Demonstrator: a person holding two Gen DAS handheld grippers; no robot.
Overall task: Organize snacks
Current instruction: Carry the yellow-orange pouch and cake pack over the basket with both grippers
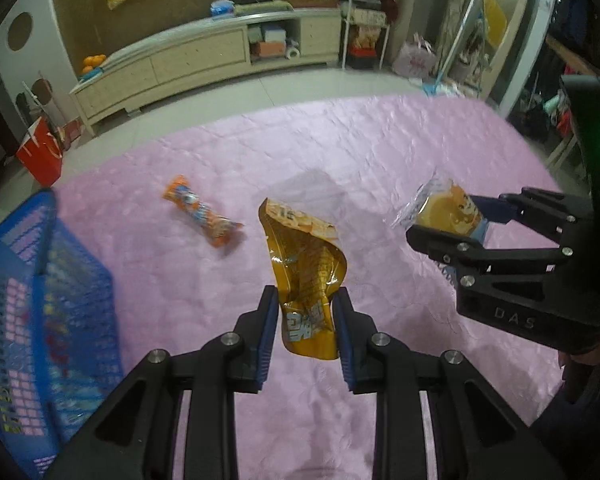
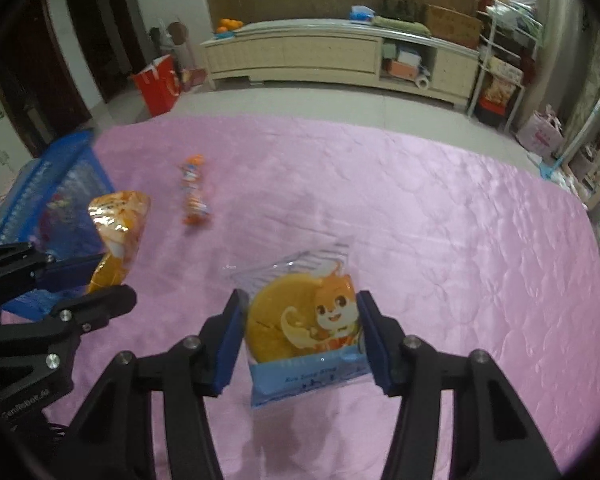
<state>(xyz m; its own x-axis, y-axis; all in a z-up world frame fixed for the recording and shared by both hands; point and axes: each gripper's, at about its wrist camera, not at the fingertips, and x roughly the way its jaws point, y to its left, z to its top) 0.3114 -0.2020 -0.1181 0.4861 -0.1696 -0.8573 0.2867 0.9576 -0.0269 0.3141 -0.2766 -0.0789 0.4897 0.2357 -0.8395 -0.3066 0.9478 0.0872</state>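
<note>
Nearest to us, our left gripper (image 1: 306,300) was clamped on the lower end of a crumpled yellow pouch (image 1: 304,264), which stood up from the pads above the pink cloth (image 1: 340,140). Our right gripper (image 2: 300,336) was closed on a clear-wrapped cake packet (image 2: 304,332) printed with a cartoon squirrel, its blue pads pressing both side edges and the packet lifted off the cloth. Both snacks were therefore in hand, not yet stowed.

Farther out, an orange candy wrapper (image 1: 202,212) lay loose on the cloth, apart from both grippers. The blue basket (image 1: 40,280) sat at the left edge of the cloth, with some packets showing through its mesh, too blurred to name.

We judged the pouch the weaker hold: it was limp and pinched only at one end, so a quick swing toward the basket might let it flop or slip. The packet's slick film could slide between the pads too. With both grippers heading left, they might also collide.
</note>
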